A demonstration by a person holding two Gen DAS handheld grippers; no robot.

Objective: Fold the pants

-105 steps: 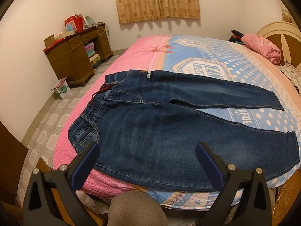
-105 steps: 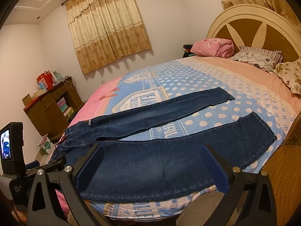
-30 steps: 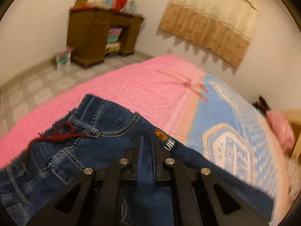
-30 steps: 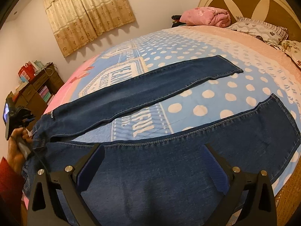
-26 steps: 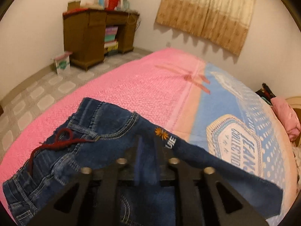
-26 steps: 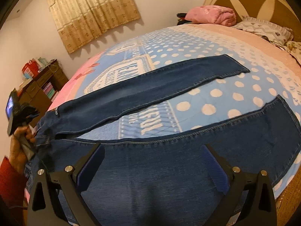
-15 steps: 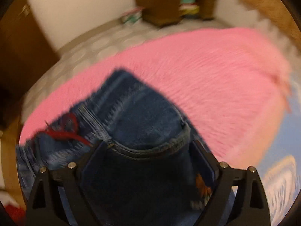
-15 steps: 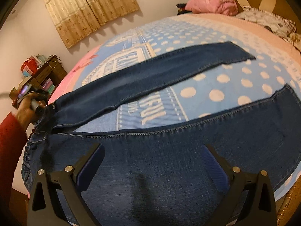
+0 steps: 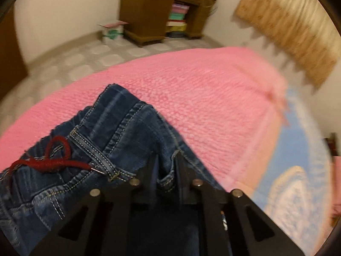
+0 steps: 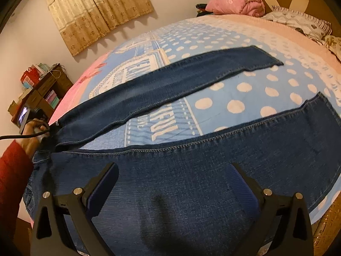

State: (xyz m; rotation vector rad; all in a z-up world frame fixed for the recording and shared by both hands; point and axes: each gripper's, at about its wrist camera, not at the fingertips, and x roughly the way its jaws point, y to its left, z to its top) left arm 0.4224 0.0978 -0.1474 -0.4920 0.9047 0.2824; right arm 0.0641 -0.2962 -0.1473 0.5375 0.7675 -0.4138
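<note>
Dark blue jeans [image 10: 213, 149] lie flat on the bed with the legs spread apart, the far leg [image 10: 170, 85] stretching toward the headboard. In the left wrist view the waistband [image 9: 119, 132] with its red drawstring [image 9: 53, 162] is bunched and lifted slightly. My left gripper [image 9: 165, 162] is closing its jaws tight on a pocket edge at the far hip, and the pads press the denim. The right wrist view shows it at the hip [image 10: 48, 129], held by a hand in a red sleeve [image 10: 15, 170]. My right gripper [image 10: 172, 170] hovers open over the near leg, with nothing gripped.
The bed cover is pink [image 9: 202, 98] at the foot and blue with white dots [image 10: 245, 85] further up. A wooden desk [image 9: 153, 10] and a small box [image 9: 113, 29] stand on the tiled floor. A pink quilt [image 10: 234, 4] and pillows [image 10: 298, 21] lie by the headboard.
My left gripper let go of the denim, opened wide, shifted toward the far hip and shut again on the pocket edge. The right gripper stayed open over the near leg.
</note>
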